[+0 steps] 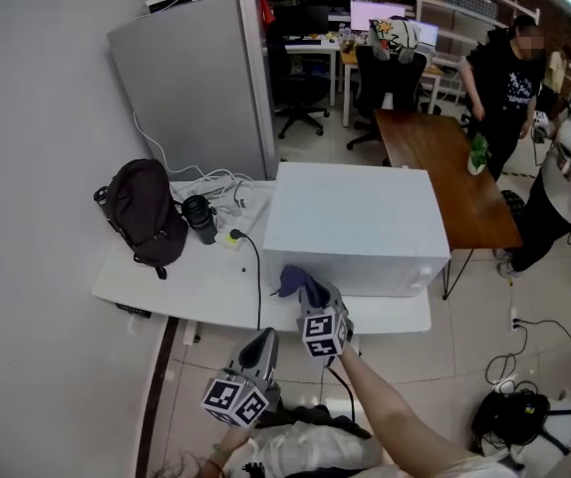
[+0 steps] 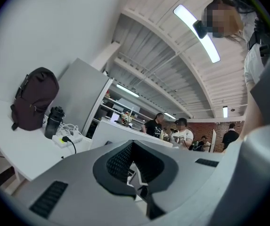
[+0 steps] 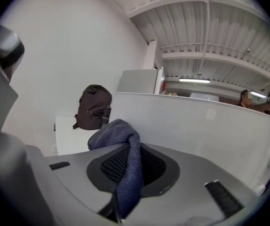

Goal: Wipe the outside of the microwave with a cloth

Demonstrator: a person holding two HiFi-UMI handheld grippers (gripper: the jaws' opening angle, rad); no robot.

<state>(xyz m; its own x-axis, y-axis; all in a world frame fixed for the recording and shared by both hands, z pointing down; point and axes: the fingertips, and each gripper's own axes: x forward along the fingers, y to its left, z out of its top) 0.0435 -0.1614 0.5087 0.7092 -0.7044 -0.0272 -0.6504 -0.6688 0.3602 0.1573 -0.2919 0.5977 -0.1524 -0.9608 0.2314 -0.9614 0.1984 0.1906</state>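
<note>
A white microwave [image 1: 350,222] stands on a white table [image 1: 195,287]. My right gripper [image 1: 317,302] is shut on a dark blue cloth [image 1: 300,284] just in front of the microwave's near lower left corner. In the right gripper view the cloth [image 3: 120,145] hangs between the jaws of that gripper [image 3: 125,173], and the microwave's white side [image 3: 205,126] fills the right. My left gripper [image 1: 262,345] hangs lower, off the table's front edge, with its jaws shut and nothing in them. From the left gripper view, the gripper [image 2: 135,173] points up toward the microwave [image 2: 120,133].
A black backpack [image 1: 143,210], a black bottle [image 1: 200,217] and a power strip with cables [image 1: 233,237] lie on the table left of the microwave. A grey cabinet [image 1: 190,78] stands behind. A brown table [image 1: 444,167] and two people [image 1: 504,78] are at the right.
</note>
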